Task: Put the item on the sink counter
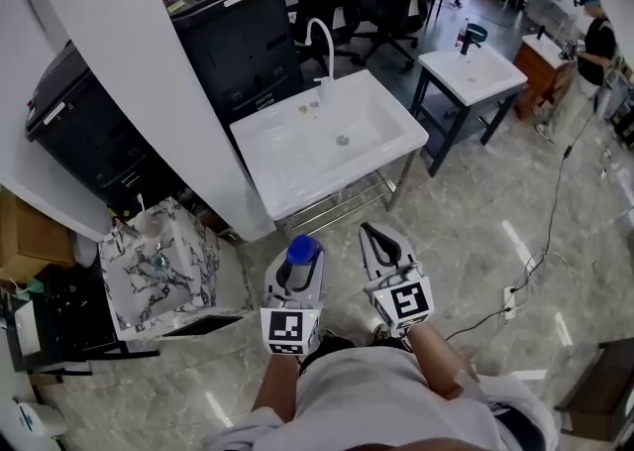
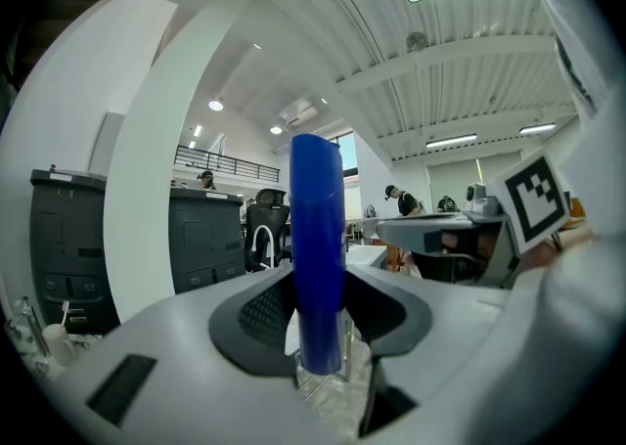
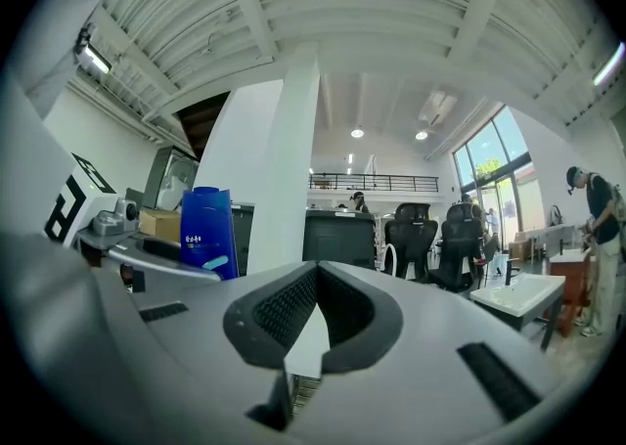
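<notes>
A blue bottle (image 1: 302, 249) stands upright between the jaws of my left gripper (image 1: 297, 263), which is shut on it. In the left gripper view the bottle (image 2: 318, 247) rises as a narrow blue column with both pads of that gripper (image 2: 318, 285) pressed on its sides. My right gripper (image 1: 375, 234) is beside it to the right, shut with nothing in it; in its own view the right gripper (image 3: 315, 275) has its pads meeting, and the bottle (image 3: 207, 233) shows at the left. The white sink (image 1: 297, 157) with its curved faucet (image 1: 322, 38) stands ahead, well beyond both grippers.
A white pillar (image 1: 149, 72) rises left of the sink, with black cabinets (image 1: 238, 23) behind it. A marbled box (image 1: 158, 266) sits on the floor at the left. A second sink (image 1: 471, 67), a person (image 1: 596, 38) and a floor cable (image 1: 555, 201) are to the right.
</notes>
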{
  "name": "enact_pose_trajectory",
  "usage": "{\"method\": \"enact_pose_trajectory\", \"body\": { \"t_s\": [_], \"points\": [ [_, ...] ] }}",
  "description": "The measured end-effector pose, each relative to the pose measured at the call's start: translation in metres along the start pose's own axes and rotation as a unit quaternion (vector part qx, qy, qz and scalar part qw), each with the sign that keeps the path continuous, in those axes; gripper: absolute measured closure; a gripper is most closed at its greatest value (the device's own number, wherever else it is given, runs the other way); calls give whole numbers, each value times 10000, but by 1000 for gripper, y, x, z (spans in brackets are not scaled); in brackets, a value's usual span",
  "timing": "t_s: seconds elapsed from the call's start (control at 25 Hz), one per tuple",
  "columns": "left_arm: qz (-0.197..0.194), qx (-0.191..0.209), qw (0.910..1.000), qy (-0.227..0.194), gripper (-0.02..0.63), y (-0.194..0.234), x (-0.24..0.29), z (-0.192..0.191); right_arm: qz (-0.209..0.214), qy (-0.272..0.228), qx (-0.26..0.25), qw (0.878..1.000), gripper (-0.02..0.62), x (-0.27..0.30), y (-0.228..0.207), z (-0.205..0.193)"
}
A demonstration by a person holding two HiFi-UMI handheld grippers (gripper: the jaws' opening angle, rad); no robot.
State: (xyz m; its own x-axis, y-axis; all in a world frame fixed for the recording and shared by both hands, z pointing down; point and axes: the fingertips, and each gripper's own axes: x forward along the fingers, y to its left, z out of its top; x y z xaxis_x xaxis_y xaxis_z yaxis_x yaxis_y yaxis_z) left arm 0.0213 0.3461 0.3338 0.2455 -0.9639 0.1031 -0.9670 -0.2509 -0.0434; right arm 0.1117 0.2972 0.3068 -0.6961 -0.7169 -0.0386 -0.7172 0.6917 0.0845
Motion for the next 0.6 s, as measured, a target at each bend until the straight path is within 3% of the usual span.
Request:
{"method": "enact_pose_trajectory", "body": {
  "t_s": [0.24,0.6],
  "points": [
    [-162,23,9999,41,443,22,-9,-11,-30,88,-41,9999,591,10,19,-5],
    [-325,-82,9994,114,443,27,15,-19,-316,96,-34,9994,591,22,-10,-11]
  ]
}}
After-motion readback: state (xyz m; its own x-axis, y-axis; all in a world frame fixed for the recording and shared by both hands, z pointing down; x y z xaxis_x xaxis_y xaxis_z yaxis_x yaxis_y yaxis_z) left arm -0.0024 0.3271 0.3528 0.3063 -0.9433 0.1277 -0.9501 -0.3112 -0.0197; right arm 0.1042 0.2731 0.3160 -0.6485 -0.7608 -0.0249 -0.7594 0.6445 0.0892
